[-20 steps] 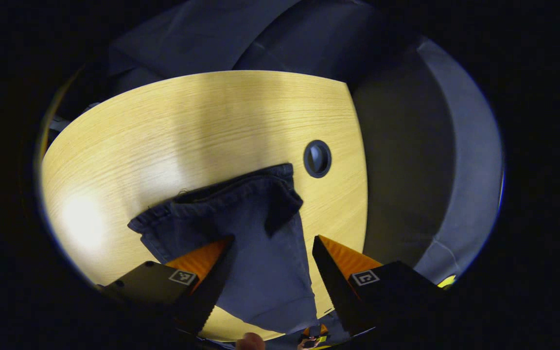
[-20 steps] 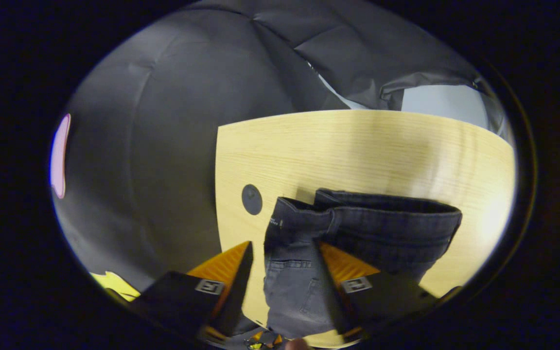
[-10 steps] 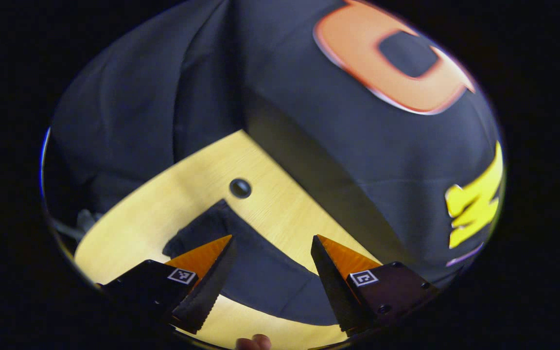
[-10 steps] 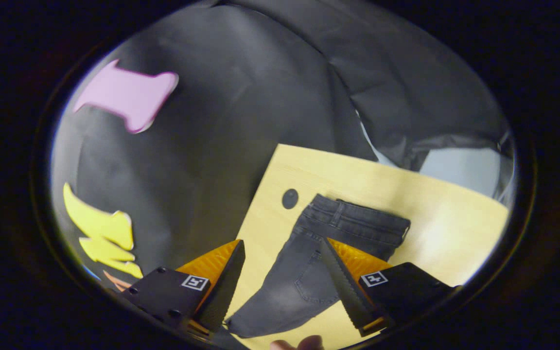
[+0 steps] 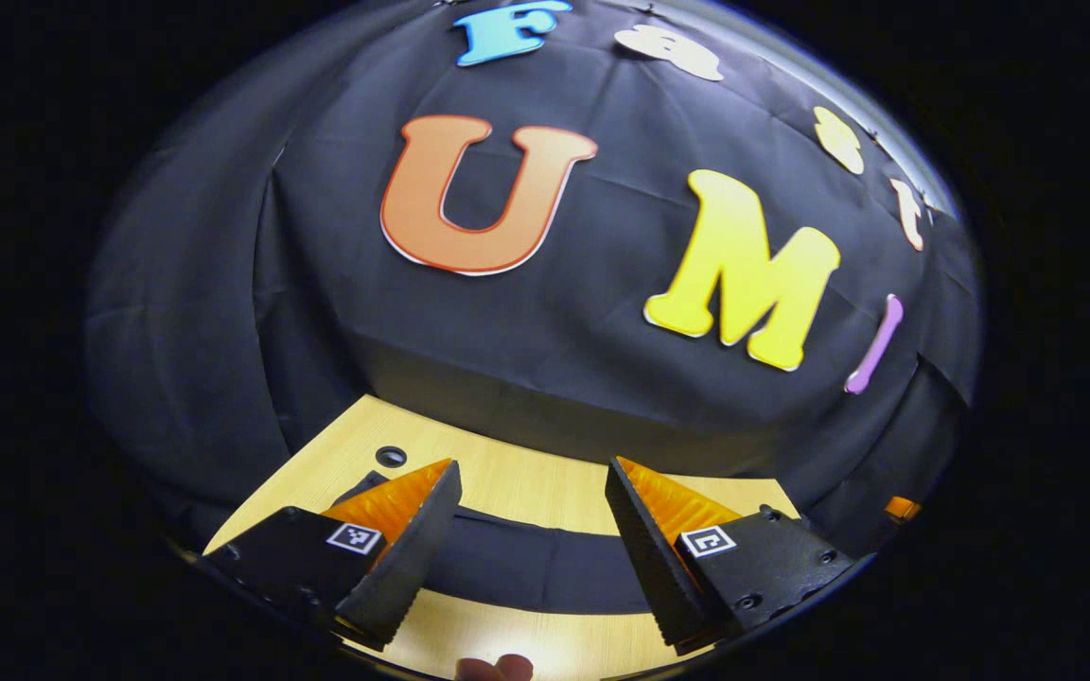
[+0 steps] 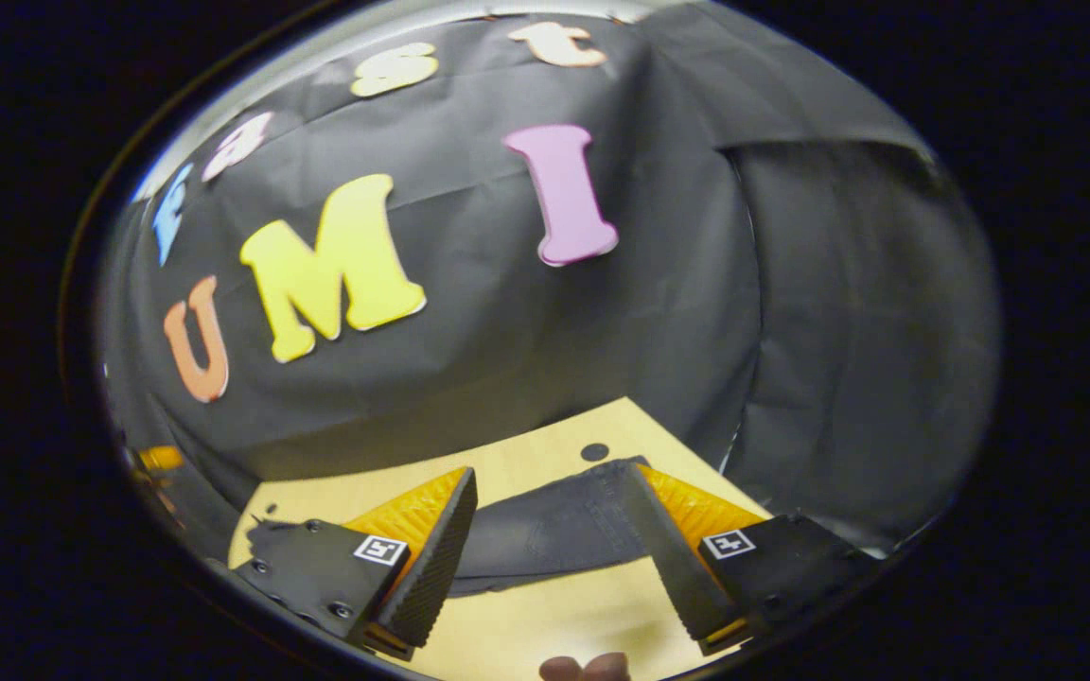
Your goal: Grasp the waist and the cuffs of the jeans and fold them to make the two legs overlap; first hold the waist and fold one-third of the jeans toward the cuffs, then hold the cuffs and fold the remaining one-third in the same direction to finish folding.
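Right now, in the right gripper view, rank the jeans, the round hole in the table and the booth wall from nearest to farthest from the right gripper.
1. jeans: lying flat on the table, just beyond the open fingers.
2. round hole: past the jeans, near the table's far edge.
3. booth wall: behind the table, farthest.

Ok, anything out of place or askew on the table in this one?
Nothing stands out. The jeans lie flat in a long strip on the wooden table, beside its round hole. Both the left hand-held gripper and the right hand-held gripper hang open above them, holding nothing.
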Demonstrator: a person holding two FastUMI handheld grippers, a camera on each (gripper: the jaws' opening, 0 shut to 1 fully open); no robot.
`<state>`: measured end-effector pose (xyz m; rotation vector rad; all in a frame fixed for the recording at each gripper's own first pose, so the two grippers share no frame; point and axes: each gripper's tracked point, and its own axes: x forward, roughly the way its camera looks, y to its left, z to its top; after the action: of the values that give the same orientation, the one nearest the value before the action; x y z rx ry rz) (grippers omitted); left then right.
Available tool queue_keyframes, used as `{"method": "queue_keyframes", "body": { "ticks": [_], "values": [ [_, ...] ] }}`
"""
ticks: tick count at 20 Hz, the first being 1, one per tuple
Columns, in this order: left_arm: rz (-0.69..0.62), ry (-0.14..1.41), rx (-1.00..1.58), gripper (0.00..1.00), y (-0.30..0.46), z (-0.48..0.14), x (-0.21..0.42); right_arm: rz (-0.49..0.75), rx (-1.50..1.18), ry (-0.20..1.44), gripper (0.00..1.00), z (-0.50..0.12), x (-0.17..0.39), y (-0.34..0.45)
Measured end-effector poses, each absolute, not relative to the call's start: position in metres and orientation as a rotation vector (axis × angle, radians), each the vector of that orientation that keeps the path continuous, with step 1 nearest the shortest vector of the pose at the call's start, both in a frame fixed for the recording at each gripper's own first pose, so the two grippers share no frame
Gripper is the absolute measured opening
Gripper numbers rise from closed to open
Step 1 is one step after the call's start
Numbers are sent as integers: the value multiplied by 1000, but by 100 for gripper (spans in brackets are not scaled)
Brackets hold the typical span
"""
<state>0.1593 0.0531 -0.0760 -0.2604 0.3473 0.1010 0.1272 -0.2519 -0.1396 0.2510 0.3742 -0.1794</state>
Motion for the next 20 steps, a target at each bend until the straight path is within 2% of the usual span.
{"method": "queue_keyframes", "body": {
  "ticks": [4,8,12,13,14,20],
  "values": [
    [74,304,-145,98,20,-80,121,-250,140,335,97,-154,85,-263],
    [22,296,-111,99,-9,-75,101,-259,234,389,97,-180,71,-270],
    [20,318,-123,98,-29,-71,93,-325,429,444,97,-231,87,-300],
    [18,323,-119,98,-32,-71,94,-344,485,463,100,-250,92,-309],
    [16,322,-98,98,-35,-70,96,-365,534,478,97,-269,99,-320],
    [58,353,-39,99,-41,-76,104,-434,807,548,97,-356,144,-358]
  ]
}}
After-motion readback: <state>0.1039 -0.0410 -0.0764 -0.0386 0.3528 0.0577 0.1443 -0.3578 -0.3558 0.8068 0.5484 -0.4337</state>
